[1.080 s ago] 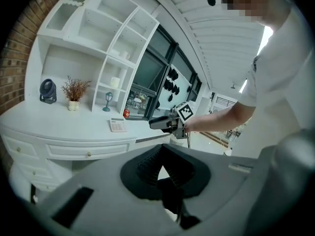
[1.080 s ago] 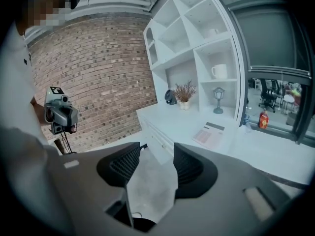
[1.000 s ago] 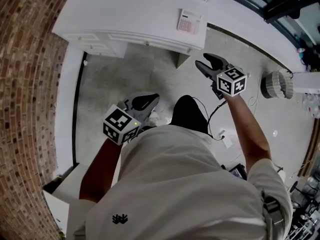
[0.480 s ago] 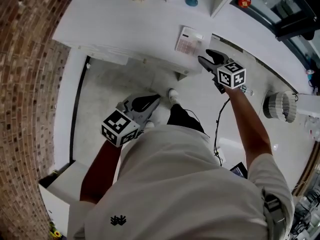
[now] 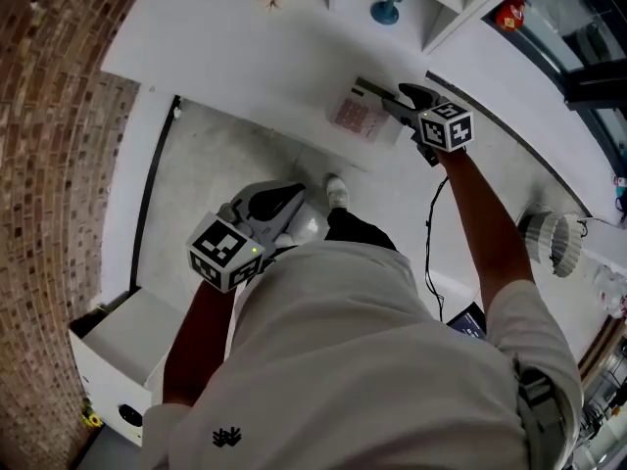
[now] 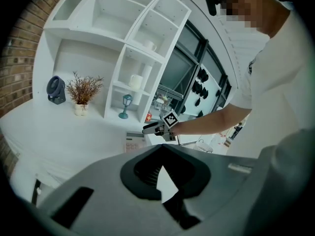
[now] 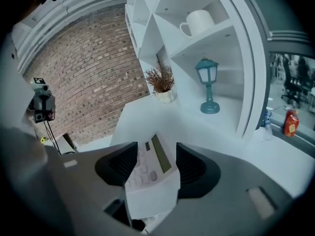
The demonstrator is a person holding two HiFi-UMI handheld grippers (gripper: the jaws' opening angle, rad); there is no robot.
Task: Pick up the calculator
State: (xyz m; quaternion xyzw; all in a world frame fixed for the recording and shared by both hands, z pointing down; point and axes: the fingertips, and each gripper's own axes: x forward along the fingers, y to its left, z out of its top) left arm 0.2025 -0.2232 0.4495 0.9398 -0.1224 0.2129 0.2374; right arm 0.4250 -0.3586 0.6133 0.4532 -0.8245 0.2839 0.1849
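A white calculator [image 5: 355, 114] with pinkish keys lies near the front edge of the white desk [image 5: 245, 57]. My right gripper [image 5: 392, 99] reaches over it. In the right gripper view the calculator [image 7: 147, 173] lies between the two dark pads [image 7: 118, 163], and the jaws of the gripper [image 7: 155, 154] are opening around it without pressing on it. My left gripper [image 5: 297, 194] hangs low over the floor, well short of the desk, its jaws [image 6: 161, 146] together and empty. From there the calculator [image 6: 132, 142] shows far off beside the right gripper [image 6: 155, 128].
On the desk and its shelves stand a teal lantern [image 7: 209, 85], a dried plant in a vase [image 7: 162, 85], a white mug [image 7: 199, 21] and a small dark fan [image 6: 55, 89]. A brick wall [image 5: 49, 116] runs on the left. A wire basket [image 5: 554, 233] sits on the floor at right.
The person has stepped toward the desk. My right gripper moved forward and down until its jaws straddle the calculator, and they widened. The left gripper came along, staying low.
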